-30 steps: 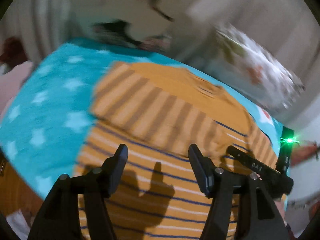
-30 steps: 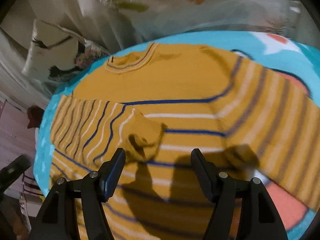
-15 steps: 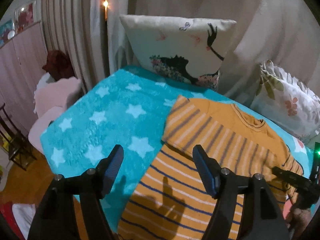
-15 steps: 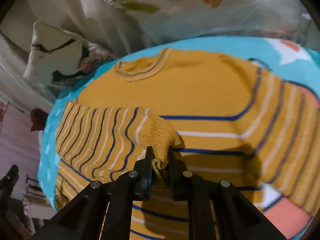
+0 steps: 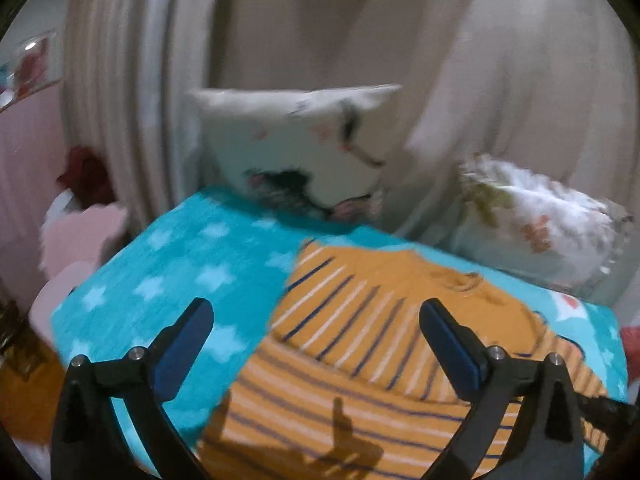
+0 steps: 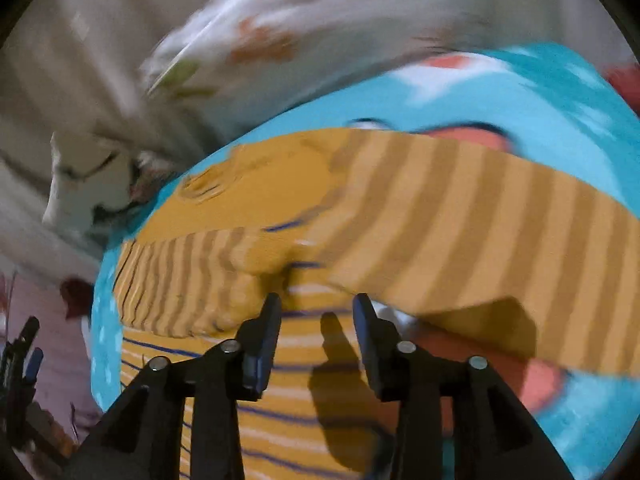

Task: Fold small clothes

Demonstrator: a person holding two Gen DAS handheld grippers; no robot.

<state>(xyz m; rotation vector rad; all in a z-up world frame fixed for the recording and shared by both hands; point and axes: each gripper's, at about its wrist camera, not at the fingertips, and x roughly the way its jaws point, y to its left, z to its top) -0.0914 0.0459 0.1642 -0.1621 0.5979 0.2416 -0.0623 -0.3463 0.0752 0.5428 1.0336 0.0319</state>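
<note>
teal star blanket point(image 5: 168, 272) | 2 pillows point(image 5: 304, 152) point(image 5: 536, 220) | beige curtain point(image 5: 120, 100)

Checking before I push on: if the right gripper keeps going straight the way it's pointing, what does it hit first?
Most likely the yellow striped sweater, about where its folded sleeve ends. The right gripper has opening jaws with nothing between them. The picture is blurred, so depth is uncertain.

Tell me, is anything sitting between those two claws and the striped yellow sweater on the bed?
Nothing visible. The sweater lies bare on the star blanket, right below the left gripper and the right gripper, whose jaws are both opening with nothing between them. The pillows sit beyond it.
</note>
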